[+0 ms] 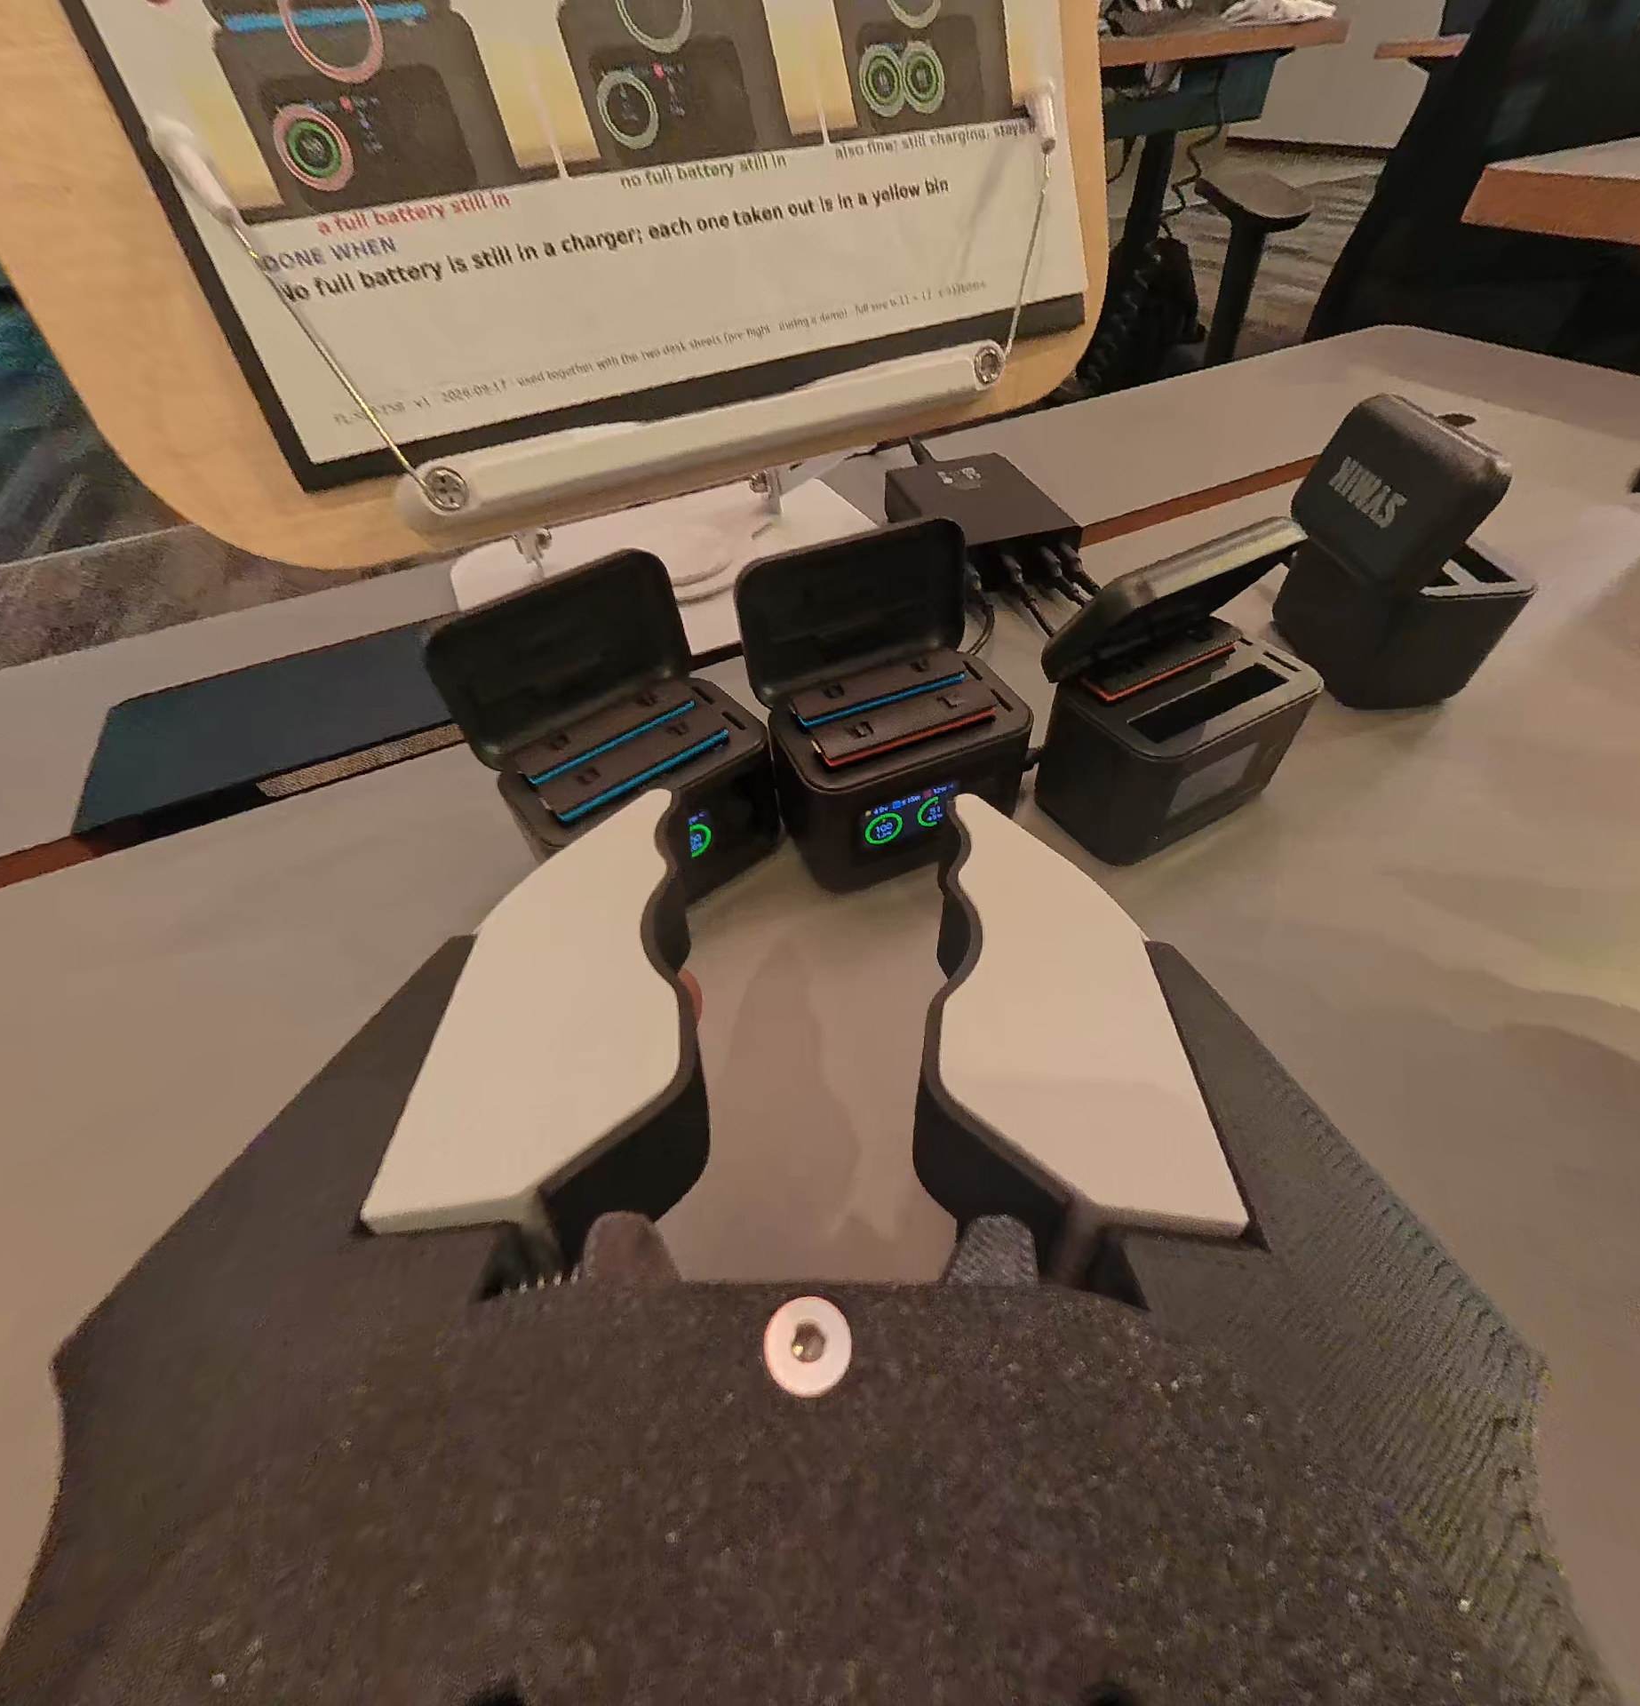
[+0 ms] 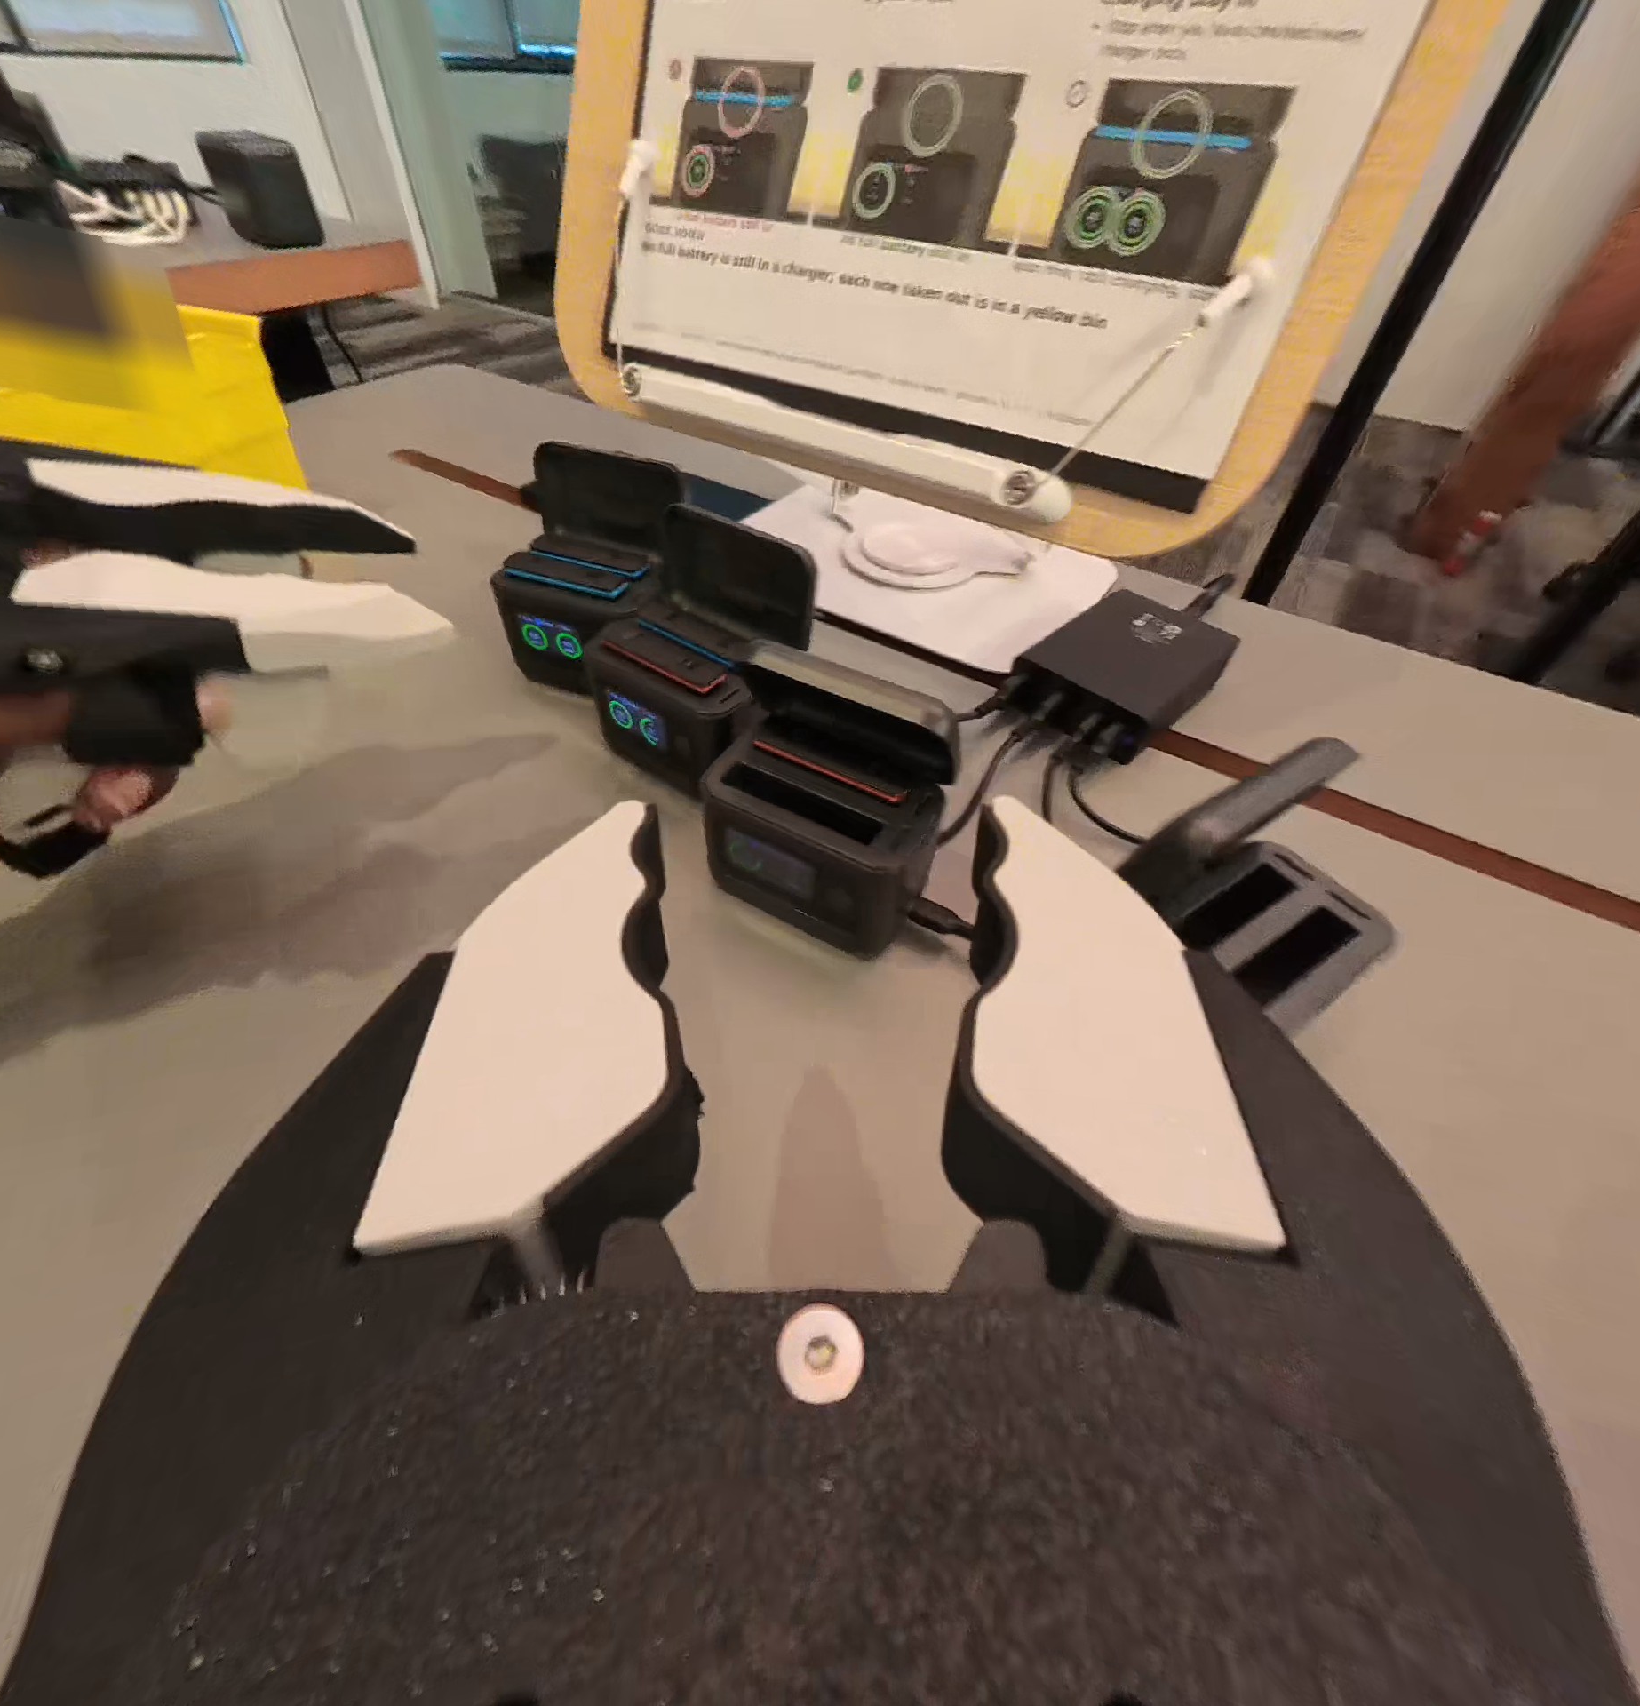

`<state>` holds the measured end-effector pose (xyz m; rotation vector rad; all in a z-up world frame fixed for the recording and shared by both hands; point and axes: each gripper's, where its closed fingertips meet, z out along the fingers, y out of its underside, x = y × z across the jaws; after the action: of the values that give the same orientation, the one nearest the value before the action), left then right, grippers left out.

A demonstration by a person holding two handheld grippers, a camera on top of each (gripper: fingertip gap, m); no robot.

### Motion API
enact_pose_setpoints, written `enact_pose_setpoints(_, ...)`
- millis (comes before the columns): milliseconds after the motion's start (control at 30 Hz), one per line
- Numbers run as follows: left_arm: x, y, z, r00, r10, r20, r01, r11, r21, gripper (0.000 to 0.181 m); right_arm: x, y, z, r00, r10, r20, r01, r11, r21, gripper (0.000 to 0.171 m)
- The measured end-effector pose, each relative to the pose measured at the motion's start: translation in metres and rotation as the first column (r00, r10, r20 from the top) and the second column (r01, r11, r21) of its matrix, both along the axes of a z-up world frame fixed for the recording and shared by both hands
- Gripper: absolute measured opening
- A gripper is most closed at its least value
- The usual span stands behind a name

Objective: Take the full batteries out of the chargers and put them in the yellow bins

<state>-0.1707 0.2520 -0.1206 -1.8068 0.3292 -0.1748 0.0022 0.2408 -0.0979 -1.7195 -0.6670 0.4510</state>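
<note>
Grey tabletop (image 1: 244, 1062) fills the foreground under both grippers. The left gripper (image 1: 807, 812) hangs low over it with its jaws apart and nothing between them, its white fingers (image 1: 558, 1015) aimed at the row of chargers just ahead. The right gripper (image 2: 812, 812) is likewise spread and empty, pointing at the third charger (image 2: 798, 868).

Four black chargers stand side by side with their lids up. The first charger (image 1: 613, 738) holds two blue-edged batteries (image 1: 613, 748) and shows green rings on its screen. The second charger (image 1: 890, 785) holds one blue-edged and one red-edged battery (image 1: 890, 729), its screen also lit green. In the third, one red-edged battery (image 2: 835, 771) sits in the back slot while the front slot is empty; its screen looks dim, though blur makes that hard to judge. The fourth charger (image 2: 1278, 923) has both slots empty.

Behind them lie a black power hub (image 2: 1130, 655) with cables and an instruction board (image 2: 936, 277) on a stand. A yellow bin (image 2: 216, 388) sits far left on the table.
</note>
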Motion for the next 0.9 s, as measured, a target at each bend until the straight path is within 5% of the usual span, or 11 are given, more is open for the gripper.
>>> enact_pose_setpoints(133,-0.011,0.0,0.011,0.999,0.031,-0.016,-0.031,0.999,0.029,0.051,0.034,-0.001,-0.002,0.998,0.004,-0.056,0.0,0.998,0.063,0.0)
enact_pose_setpoints(433,-0.113,-0.009,0.097,0.96,0.254,-0.12,-0.238,0.963,0.129,0.049,0.085,0.013,0.0,0.985,-0.114,-0.128,0.123,0.991,0.062,0.0)
enact_pose_setpoints(700,-0.29,0.0,0.111,0.84,0.423,-0.339,-0.477,0.874,-0.094,0.042,0.084,0.009,0.007,0.983,-0.091,-0.162,0.1,0.994,0.049,0.0)
enact_pose_setpoints(900,-0.327,0.005,0.072,0.735,0.014,-0.678,-0.277,0.919,-0.281,0.047,0.082,0.008,0.0,0.988,-0.085,-0.132,0.091,0.995,0.036,0.0)
